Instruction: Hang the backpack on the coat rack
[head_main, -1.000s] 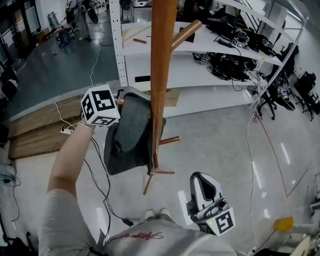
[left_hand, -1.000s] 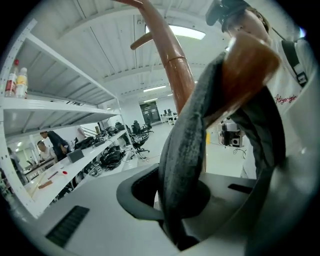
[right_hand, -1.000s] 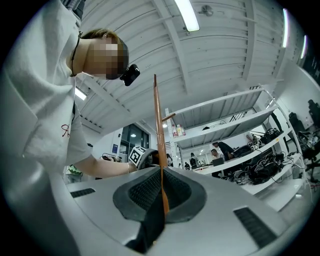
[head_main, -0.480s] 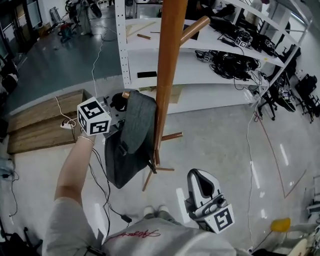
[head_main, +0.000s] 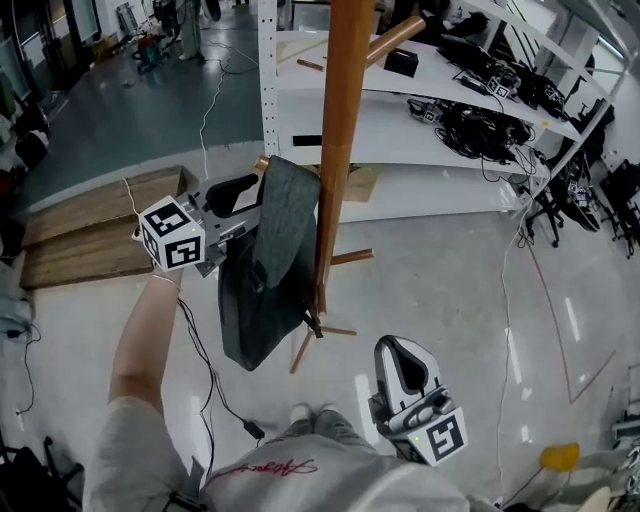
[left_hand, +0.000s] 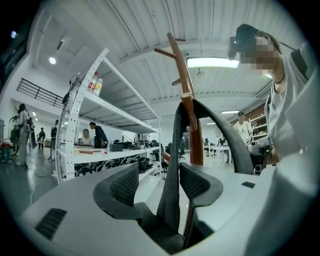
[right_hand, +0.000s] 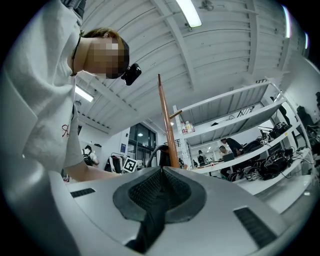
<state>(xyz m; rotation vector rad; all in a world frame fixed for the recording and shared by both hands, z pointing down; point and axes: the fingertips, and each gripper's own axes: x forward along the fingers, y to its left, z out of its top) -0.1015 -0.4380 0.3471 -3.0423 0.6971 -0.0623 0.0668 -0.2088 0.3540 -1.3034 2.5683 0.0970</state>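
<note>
The grey backpack (head_main: 265, 270) hangs against the left side of the wooden coat rack pole (head_main: 340, 150), its top over a side peg (head_main: 262, 162). My left gripper (head_main: 250, 205) sits level just left of the backpack's top. Its jaws have just been opening and stand wide. In the left gripper view (left_hand: 159, 185) a grey backpack strap (left_hand: 172, 160) runs up between the pads without being pressed, with the pole (left_hand: 192, 135) behind it. My right gripper (head_main: 400, 355) stays low near the person's body, shut with nothing in it (right_hand: 161, 187), and the pole (right_hand: 167, 125) rises beyond it.
A white shelf rack (head_main: 400, 110) loaded with cables and gear stands behind the coat rack. Wooden boards (head_main: 90, 230) lie on the floor at left. A black cable (head_main: 215, 400) trails over the floor. The rack's splayed feet (head_main: 330, 330) stand close in front of the person.
The left gripper, shut at the backpack's top one second ago, has opened and drawn back to the left. The backpack stays hanging on the rack. The right gripper has hardly moved.
</note>
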